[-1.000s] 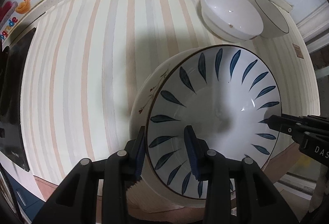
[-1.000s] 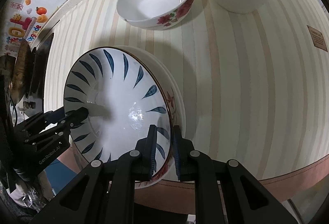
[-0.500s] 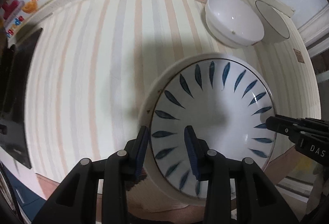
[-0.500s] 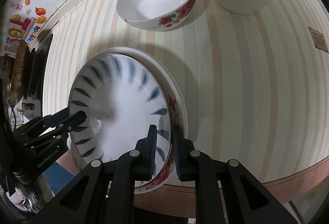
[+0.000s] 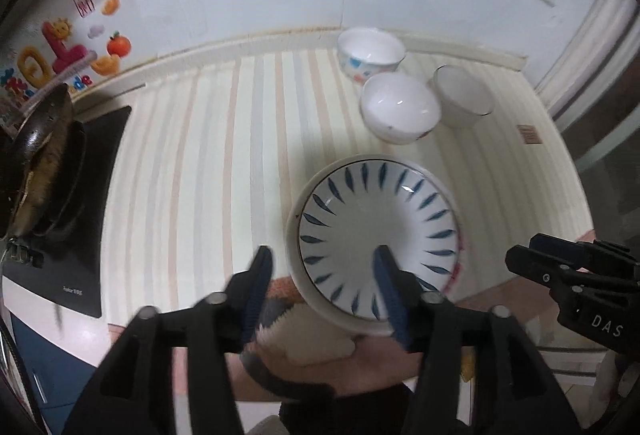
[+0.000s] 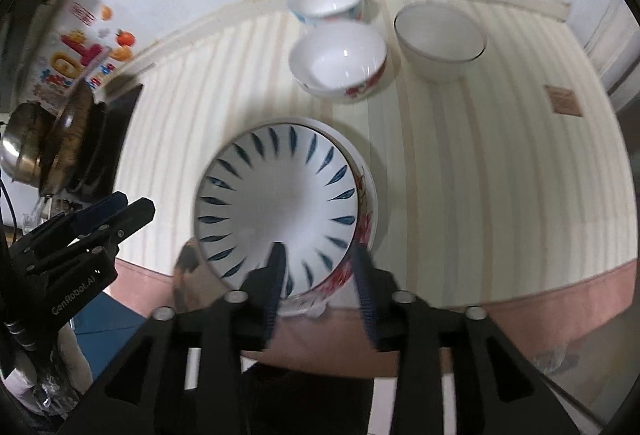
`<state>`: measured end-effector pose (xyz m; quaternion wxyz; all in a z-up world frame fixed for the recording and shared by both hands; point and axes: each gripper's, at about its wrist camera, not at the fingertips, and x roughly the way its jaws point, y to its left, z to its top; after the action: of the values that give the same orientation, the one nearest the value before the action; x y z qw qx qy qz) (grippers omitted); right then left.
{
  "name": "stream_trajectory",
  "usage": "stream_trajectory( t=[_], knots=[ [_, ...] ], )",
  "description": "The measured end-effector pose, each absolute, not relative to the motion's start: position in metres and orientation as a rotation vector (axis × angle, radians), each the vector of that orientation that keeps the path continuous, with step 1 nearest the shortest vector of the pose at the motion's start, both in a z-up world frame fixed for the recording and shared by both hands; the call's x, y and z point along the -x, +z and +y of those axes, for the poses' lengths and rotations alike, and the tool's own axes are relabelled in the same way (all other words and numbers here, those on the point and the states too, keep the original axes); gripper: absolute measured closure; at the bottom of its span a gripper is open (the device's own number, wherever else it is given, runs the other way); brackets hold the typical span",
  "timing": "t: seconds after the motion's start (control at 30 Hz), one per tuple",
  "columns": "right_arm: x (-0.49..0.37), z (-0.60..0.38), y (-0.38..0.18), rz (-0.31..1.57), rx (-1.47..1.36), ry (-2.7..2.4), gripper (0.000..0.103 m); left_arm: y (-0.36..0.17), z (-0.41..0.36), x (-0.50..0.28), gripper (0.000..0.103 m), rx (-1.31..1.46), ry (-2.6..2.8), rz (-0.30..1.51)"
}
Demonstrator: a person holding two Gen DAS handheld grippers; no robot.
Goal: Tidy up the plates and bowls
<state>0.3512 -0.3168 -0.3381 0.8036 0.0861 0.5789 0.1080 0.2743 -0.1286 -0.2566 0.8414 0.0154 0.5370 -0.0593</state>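
A white plate with blue leaves (image 5: 378, 235) (image 6: 276, 203) lies stacked in a red-flowered plate (image 6: 366, 203) near the front edge of the striped counter (image 5: 200, 175). My left gripper (image 5: 324, 287) hovers above the stack's left rim, its jaws opening and its pads touching nothing. My right gripper (image 6: 318, 263) hangs over the right rim, jaws also opening, clear of the plates. Each gripper shows at the edge of the other's view: the right gripper (image 5: 560, 275) and the left gripper (image 6: 100, 219). At the back stand a dotted bowl (image 5: 370, 53), a red-flowered bowl (image 5: 398, 111) and a dark-rimmed white bowl (image 5: 462, 99).
A dark wok (image 5: 40, 163) sits on a black hob (image 5: 80, 235) at the counter's left end, with a steel pot (image 6: 20, 147) beside it. The tiled wall carries bright stickers (image 5: 60, 47). A pink band (image 6: 540, 295) edges the counter's front.
Both grippers let go of the blue-leaf plate's rim, opened, and rose back from it. The plate now rests flat on the flowered plate.
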Motion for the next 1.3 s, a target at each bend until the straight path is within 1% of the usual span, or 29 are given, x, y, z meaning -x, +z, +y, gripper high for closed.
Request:
stream_trajectory(
  t=[0.07,0.13,0.2,0.27,0.53,0.7,0.87,0.9,0.97,1.07,1.17,1.3],
  knots=[
    [-0.333,-0.318,-0.319,1.208,-0.190,0.231,0.056,-0.242,-0.130,-0.262,0.022,-0.028,-0.144,1.108],
    [-0.316,-0.317,-0.303,1.178,-0.197,0.233,0.055,-0.231,-0.130,-0.253,0.021,-0.029,-0.146,1.086],
    [-0.298,-0.314,-0.287,1.149,-0.198,0.231,0.053,-0.219,-0.130,-0.239,0.014,-0.027,-0.144,1.062],
    [-0.282,-0.314,-0.273,1.123,-0.195,0.221,0.051,-0.209,-0.128,-0.227,0.014,-0.022,-0.142,1.047],
    [-0.216,-0.304,-0.228,1.042,-0.182,0.205,0.050,-0.186,-0.121,-0.186,0.013,0.003,-0.158,1.025],
    [-0.183,-0.299,-0.211,1.024,-0.177,0.203,0.050,-0.178,-0.115,-0.168,0.013,0.024,-0.165,1.024],
    [-0.171,-0.296,-0.207,1.029,-0.175,0.206,0.050,-0.175,-0.114,-0.167,0.013,0.032,-0.161,1.007],
    [-0.173,-0.297,-0.208,1.033,-0.181,0.210,0.050,-0.175,-0.114,-0.169,0.013,0.034,-0.157,1.004],
    [-0.181,-0.299,-0.212,1.046,-0.190,0.220,0.046,-0.176,-0.113,-0.178,0.014,0.036,-0.151,0.997],
    [-0.204,-0.305,-0.221,1.058,-0.209,0.233,0.046,-0.178,-0.115,-0.199,0.013,0.012,-0.122,0.973],
    [-0.232,-0.317,-0.230,1.057,-0.228,0.228,0.046,-0.184,-0.121,-0.236,0.014,-0.019,-0.090,0.960],
    [-0.293,-0.341,-0.254,1.077,-0.257,0.211,0.046,-0.204,-0.131,-0.292,0.014,-0.015,-0.065,0.981]
  ],
)
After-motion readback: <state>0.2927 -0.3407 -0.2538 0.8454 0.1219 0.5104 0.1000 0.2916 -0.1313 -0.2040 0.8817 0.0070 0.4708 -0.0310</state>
